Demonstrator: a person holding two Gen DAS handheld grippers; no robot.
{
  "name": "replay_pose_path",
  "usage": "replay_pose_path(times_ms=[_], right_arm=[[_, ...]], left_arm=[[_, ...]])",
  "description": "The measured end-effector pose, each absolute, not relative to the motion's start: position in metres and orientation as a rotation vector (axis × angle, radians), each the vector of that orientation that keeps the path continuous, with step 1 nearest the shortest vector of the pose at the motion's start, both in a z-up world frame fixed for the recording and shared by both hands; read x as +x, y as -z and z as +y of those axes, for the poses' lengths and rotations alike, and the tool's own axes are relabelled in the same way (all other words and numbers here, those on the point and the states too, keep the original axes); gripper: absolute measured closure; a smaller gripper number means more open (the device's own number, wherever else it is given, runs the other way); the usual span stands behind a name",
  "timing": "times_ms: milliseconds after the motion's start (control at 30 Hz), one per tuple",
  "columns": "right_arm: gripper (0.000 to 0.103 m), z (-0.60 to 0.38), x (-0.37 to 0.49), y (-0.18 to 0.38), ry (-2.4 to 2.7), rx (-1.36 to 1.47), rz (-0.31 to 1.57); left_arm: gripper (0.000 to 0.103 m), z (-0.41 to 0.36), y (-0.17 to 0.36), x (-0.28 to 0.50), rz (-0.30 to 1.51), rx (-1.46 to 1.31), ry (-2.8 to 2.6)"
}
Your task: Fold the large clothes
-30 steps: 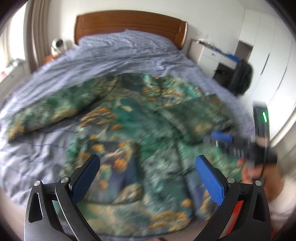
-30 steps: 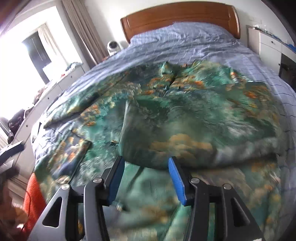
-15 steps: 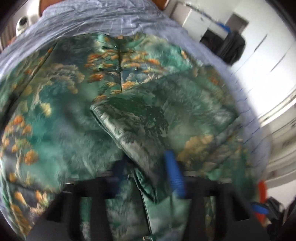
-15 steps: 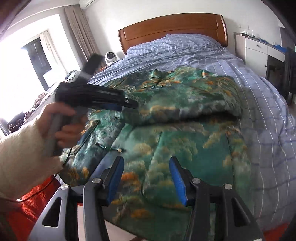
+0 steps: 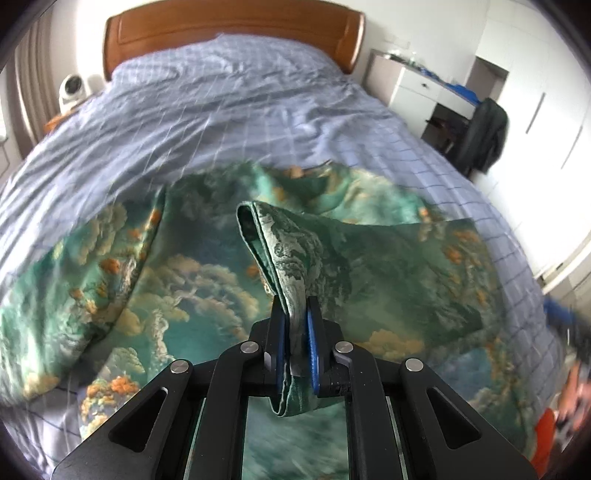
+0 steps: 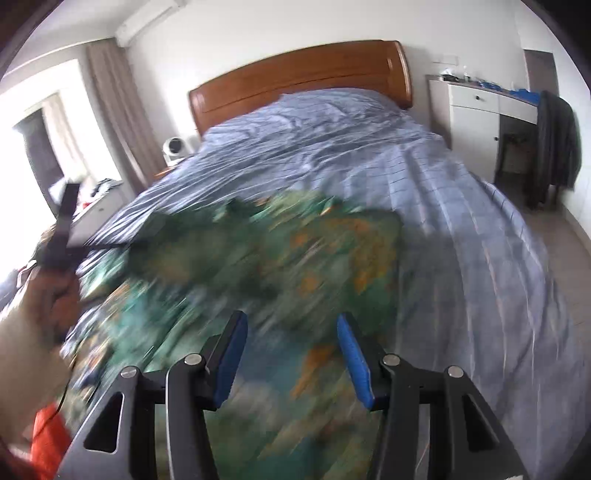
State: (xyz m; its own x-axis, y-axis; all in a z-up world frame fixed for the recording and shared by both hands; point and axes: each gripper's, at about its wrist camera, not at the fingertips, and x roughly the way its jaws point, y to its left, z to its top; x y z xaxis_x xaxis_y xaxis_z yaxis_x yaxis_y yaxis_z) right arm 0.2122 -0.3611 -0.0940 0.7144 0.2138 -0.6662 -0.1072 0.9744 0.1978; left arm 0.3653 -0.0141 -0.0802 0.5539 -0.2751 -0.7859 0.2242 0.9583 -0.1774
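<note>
Left wrist view: the left gripper sits at 6 o'clock, its blue pads pressed together on a doubled fold of the garment; the pinched fold rises from the jaws toward the centre and loops over; the rest of the garment, green with cloud and orange patches, lies spread across the near half of the bed, reaching from 9 o'clock to 4 o'clock; a wooden headboard stands at 12 o'clock; a white fan at 10 o'clock; a white desk and a dark coat at 2 o'clock.

Right wrist view: the right gripper at 6 o'clock has its pads well apart with nothing between them; the garment lies beyond and below it, blurred, on the bed; at 9 o'clock a hand grips the black handle of the left gripper, whose tip is too blurred to read; the headboard is at 12 o'clock, a curtain at 10 o'clock.
</note>
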Motion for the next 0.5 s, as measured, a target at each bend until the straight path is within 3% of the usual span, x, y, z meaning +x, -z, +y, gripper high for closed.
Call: replay_pose_path(times_ms=[33,233,500], right_arm=[[0.063,-0.367,0.242,0.097,-0.175,0.151,0.780],[0.064,-0.369,0.354,0.132,-0.137,0.108,0.868],[0.064,-0.361,0.403,0.204,-0.112,0.128,0.988]], left_arm=[[0.094,-0.011,0.087,0.367,0.947,-0.067,0.288],[0.094,0.004,0.126,0.369,0.988,-0.126,0.260],[0.092,0.008,0.157,0.356,0.999,-0.123,0.265]])
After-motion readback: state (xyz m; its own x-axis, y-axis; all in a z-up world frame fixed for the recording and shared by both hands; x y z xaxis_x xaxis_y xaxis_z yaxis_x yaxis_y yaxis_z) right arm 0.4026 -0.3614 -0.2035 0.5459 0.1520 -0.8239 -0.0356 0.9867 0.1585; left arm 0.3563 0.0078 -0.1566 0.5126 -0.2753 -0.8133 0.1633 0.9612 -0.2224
